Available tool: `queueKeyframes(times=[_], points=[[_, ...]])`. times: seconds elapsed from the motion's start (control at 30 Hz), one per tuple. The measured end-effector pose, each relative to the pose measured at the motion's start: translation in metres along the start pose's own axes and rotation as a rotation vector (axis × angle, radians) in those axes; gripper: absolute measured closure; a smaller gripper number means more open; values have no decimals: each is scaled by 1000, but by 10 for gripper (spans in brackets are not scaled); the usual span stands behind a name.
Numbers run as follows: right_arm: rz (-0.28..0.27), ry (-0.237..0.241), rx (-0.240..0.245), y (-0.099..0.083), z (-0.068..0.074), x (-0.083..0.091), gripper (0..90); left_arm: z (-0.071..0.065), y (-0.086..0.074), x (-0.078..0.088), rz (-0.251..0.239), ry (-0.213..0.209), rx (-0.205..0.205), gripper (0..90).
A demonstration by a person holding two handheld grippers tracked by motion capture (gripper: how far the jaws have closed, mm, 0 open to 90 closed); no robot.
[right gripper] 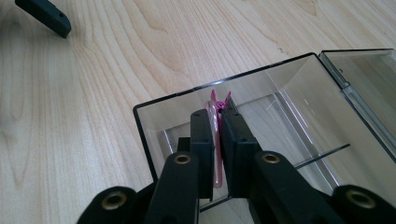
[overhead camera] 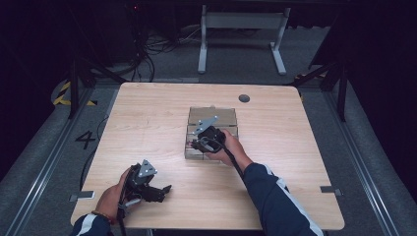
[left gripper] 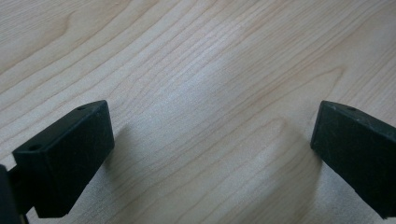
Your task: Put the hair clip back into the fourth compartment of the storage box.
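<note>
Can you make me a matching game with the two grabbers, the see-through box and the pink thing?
Things:
1. left gripper
2. right gripper
3. clear box
4. pink item

States:
A. lid open, sitting on the wooden table
B. jaws wide apart over bare wood, nothing between them
C. pinched between two black jaws
D. jaws closed, reaching into the box

Pairs: 1-B, 2-D, 3-A, 4-C
</note>
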State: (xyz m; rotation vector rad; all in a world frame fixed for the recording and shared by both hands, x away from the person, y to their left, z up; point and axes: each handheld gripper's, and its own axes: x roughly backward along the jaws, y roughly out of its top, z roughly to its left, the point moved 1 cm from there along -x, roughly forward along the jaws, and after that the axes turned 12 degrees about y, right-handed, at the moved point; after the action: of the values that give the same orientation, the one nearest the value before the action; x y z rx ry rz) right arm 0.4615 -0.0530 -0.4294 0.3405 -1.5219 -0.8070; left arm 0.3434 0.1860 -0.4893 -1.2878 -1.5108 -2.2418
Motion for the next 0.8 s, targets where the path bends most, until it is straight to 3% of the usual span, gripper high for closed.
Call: queueKeyframes(times=[0.17, 0.63, 0.8], points=[[-10, -12, -16, -1, -1, 2, 821, 0, 0, 0, 0, 0, 0, 0], [-21, -31, -5, -8, 3, 13, 815, 0, 0, 0, 2, -1, 0, 0], [-17, -64, -5, -13, 3, 21, 814, 0, 0, 0, 1, -1, 2, 0]])
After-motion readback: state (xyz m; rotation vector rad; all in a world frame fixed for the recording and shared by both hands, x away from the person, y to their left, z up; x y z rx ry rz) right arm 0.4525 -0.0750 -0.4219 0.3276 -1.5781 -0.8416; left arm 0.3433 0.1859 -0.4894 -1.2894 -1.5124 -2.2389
